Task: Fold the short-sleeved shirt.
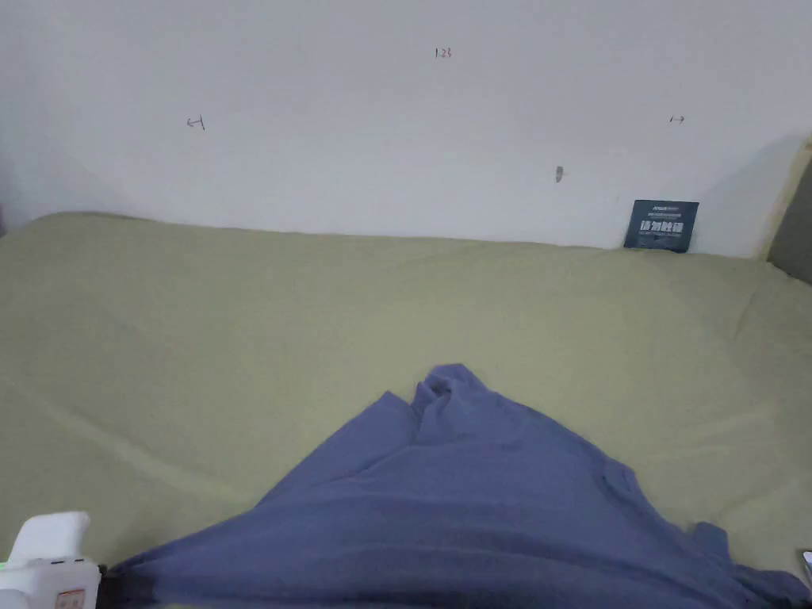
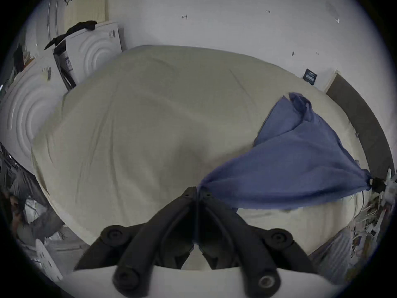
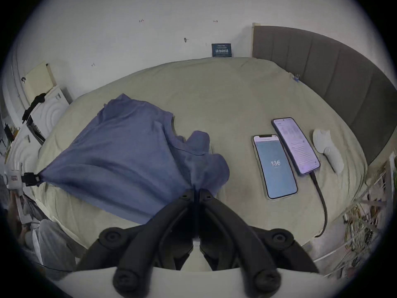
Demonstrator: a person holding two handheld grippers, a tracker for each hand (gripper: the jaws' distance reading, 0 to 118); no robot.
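Olive-green bed sheet (image 1: pixel 198 333) is the work surface. Left gripper (image 2: pixel 196 192) jaws closed, pinching one edge of the blue short-sleeved cotton shirt (image 2: pixel 300 163); right gripper (image 3: pixel 196 192) clamped on the opposite edge. Shirt stretched between them, far end draped on bed. Beyond: two smartphones (image 3: pixel 275 166), white wall (image 1: pixel 396 119).

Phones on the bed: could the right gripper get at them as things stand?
Probably not right now. The right gripper is shut on the blue shirt, so it isn't free. Nothing lies on the bed between it and the phones.
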